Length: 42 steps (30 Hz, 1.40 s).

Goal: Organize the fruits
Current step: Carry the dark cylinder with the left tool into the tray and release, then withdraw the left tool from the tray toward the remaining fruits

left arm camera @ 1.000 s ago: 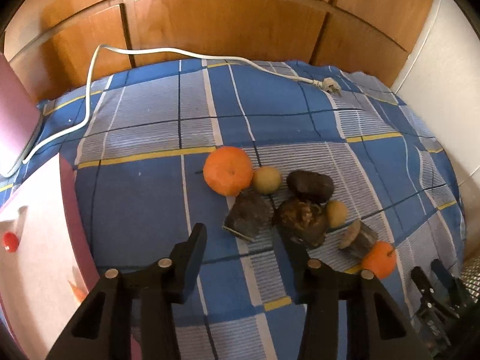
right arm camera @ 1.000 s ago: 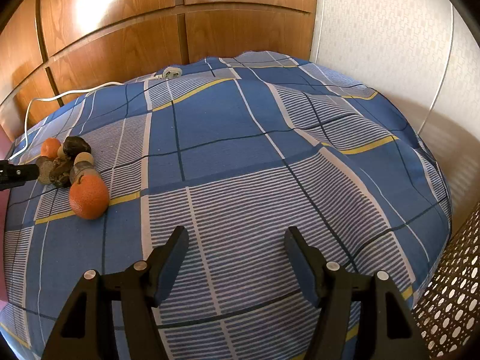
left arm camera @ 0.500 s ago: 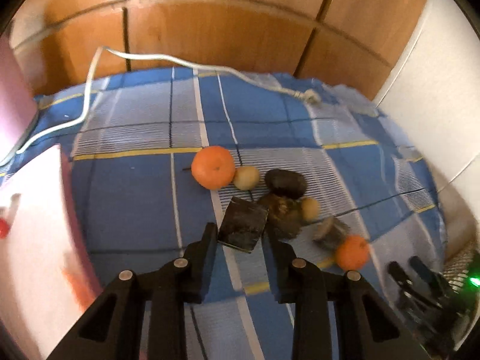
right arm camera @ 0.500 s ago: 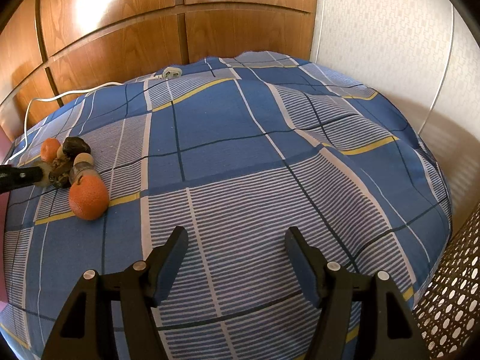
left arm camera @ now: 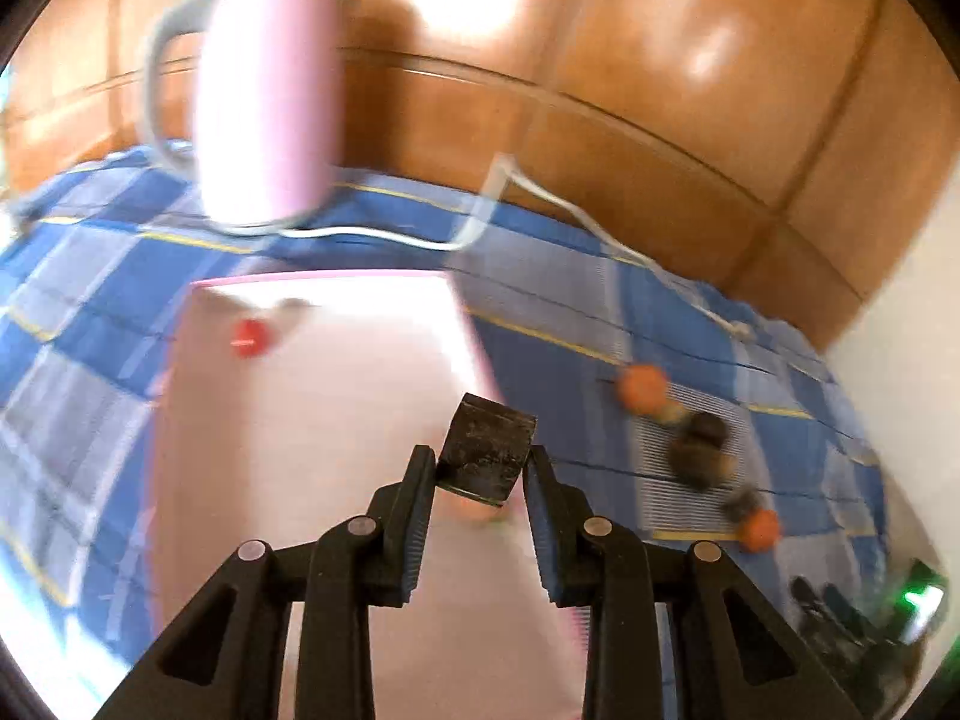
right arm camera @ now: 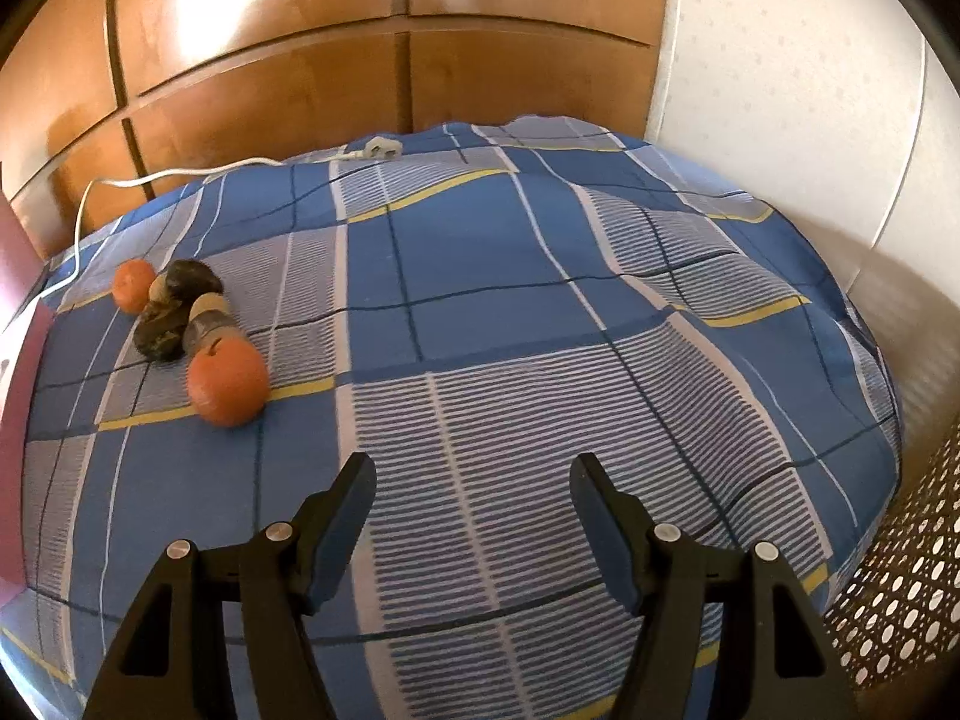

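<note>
My left gripper (left arm camera: 480,455) is shut on a dark brown blocky chunk (left arm camera: 489,435) and holds it in the air over the near right part of a pale pink box (left arm camera: 312,408). A small red piece (left arm camera: 247,337) lies in the box's far corner. The other fruits are in a blurred cluster on the blue checked bedspread to the right: two oranges (left arm camera: 642,387) (left arm camera: 757,529) and dark lumps (left arm camera: 699,450). In the right wrist view, my right gripper (right arm camera: 474,498) hangs open and empty above the bedspread, with the big orange (right arm camera: 227,381) and dark fruits (right arm camera: 174,306) off to its left.
A pink mug (left arm camera: 270,102) stands behind the box. A white cable (left arm camera: 540,198) with a plug (right arm camera: 378,149) runs along the wooden headboard (right arm camera: 270,90). A woven basket (right arm camera: 900,570) sits at the lower right, and the white wall (right arm camera: 810,90) is on the right.
My left gripper closed on the dark chunk in the fruit cluster, lifted it and swung left over the pink box. The right gripper stayed still and open.
</note>
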Motion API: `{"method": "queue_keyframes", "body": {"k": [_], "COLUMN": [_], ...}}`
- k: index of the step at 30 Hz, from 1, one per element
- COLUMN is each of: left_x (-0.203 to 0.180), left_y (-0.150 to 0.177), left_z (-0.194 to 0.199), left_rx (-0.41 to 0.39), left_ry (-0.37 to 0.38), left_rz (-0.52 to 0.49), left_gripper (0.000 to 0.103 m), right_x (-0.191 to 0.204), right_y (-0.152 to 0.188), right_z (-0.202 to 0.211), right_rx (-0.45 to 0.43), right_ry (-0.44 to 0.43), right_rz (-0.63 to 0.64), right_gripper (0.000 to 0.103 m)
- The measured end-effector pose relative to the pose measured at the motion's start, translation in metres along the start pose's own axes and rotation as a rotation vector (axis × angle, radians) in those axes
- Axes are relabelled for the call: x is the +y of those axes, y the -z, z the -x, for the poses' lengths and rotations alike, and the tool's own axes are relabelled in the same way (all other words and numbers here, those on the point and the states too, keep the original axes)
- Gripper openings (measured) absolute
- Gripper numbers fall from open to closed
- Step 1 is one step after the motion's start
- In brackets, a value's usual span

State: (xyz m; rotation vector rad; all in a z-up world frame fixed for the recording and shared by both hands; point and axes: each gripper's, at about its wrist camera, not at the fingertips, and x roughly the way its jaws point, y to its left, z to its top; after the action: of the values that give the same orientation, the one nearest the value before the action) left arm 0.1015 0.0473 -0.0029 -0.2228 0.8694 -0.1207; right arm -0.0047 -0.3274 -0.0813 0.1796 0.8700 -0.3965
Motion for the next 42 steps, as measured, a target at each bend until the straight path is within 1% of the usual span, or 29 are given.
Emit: {"method": "queue_keyframes", "body": {"k": [5,7,11,14,15,17,19,24,26,28,34,42], "left_x": [0.036,0.046,0.06,0.064,0.064,0.065,0.062,0.054,0.05,0.045,0.032,0.019], "left_y": [0.003,0.003,0.004,0.007,0.007,0.011,0.013,0.023,0.029,0.033,0.047,0.06], "left_z": [0.001,0.003,0.005,0.012,0.013,0.018,0.02,0.03,0.036,0.04,0.046,0.046], "left_rx": [-0.019,-0.027,-0.048,-0.077,-0.082,-0.094,-0.102,-0.116,-0.127,-0.133,-0.125,-0.102], "left_ry": [-0.112,-0.138,-0.223,-0.241,-0.242,-0.243,-0.239,-0.216,-0.203,-0.195,-0.169,-0.143], "left_rz": [0.05,0.068,0.08,0.081,0.079,0.08,0.08,0.074,0.069,0.063,0.034,0.003], "left_gripper": [0.03,0.03,0.031,0.032,0.033,0.041,0.046,0.052,0.057,0.06,0.064,0.064], "right_x": [0.009,0.01,0.01,0.009,0.009,0.009,0.01,0.014,0.015,0.016,0.019,0.024], "right_y": [0.001,0.001,0.001,0.0,0.0,0.002,0.003,0.005,0.005,0.005,0.007,0.007], "right_z": [0.005,0.006,0.008,0.008,0.008,0.006,0.004,0.006,0.006,0.006,0.006,0.01], "right_rx": [-0.007,-0.005,-0.009,-0.002,0.002,0.015,0.024,0.022,0.021,0.022,0.031,0.023], "right_ry": [-0.004,-0.002,0.006,0.005,0.005,0.005,0.006,0.005,0.004,0.001,-0.019,-0.036], "right_rz": [0.026,0.03,0.034,0.03,0.028,0.022,0.023,0.04,0.043,0.047,0.056,0.073], "right_gripper": [0.068,0.068,0.068,0.068,0.068,0.068,0.068,0.068,0.068,0.068,0.068,0.068]}}
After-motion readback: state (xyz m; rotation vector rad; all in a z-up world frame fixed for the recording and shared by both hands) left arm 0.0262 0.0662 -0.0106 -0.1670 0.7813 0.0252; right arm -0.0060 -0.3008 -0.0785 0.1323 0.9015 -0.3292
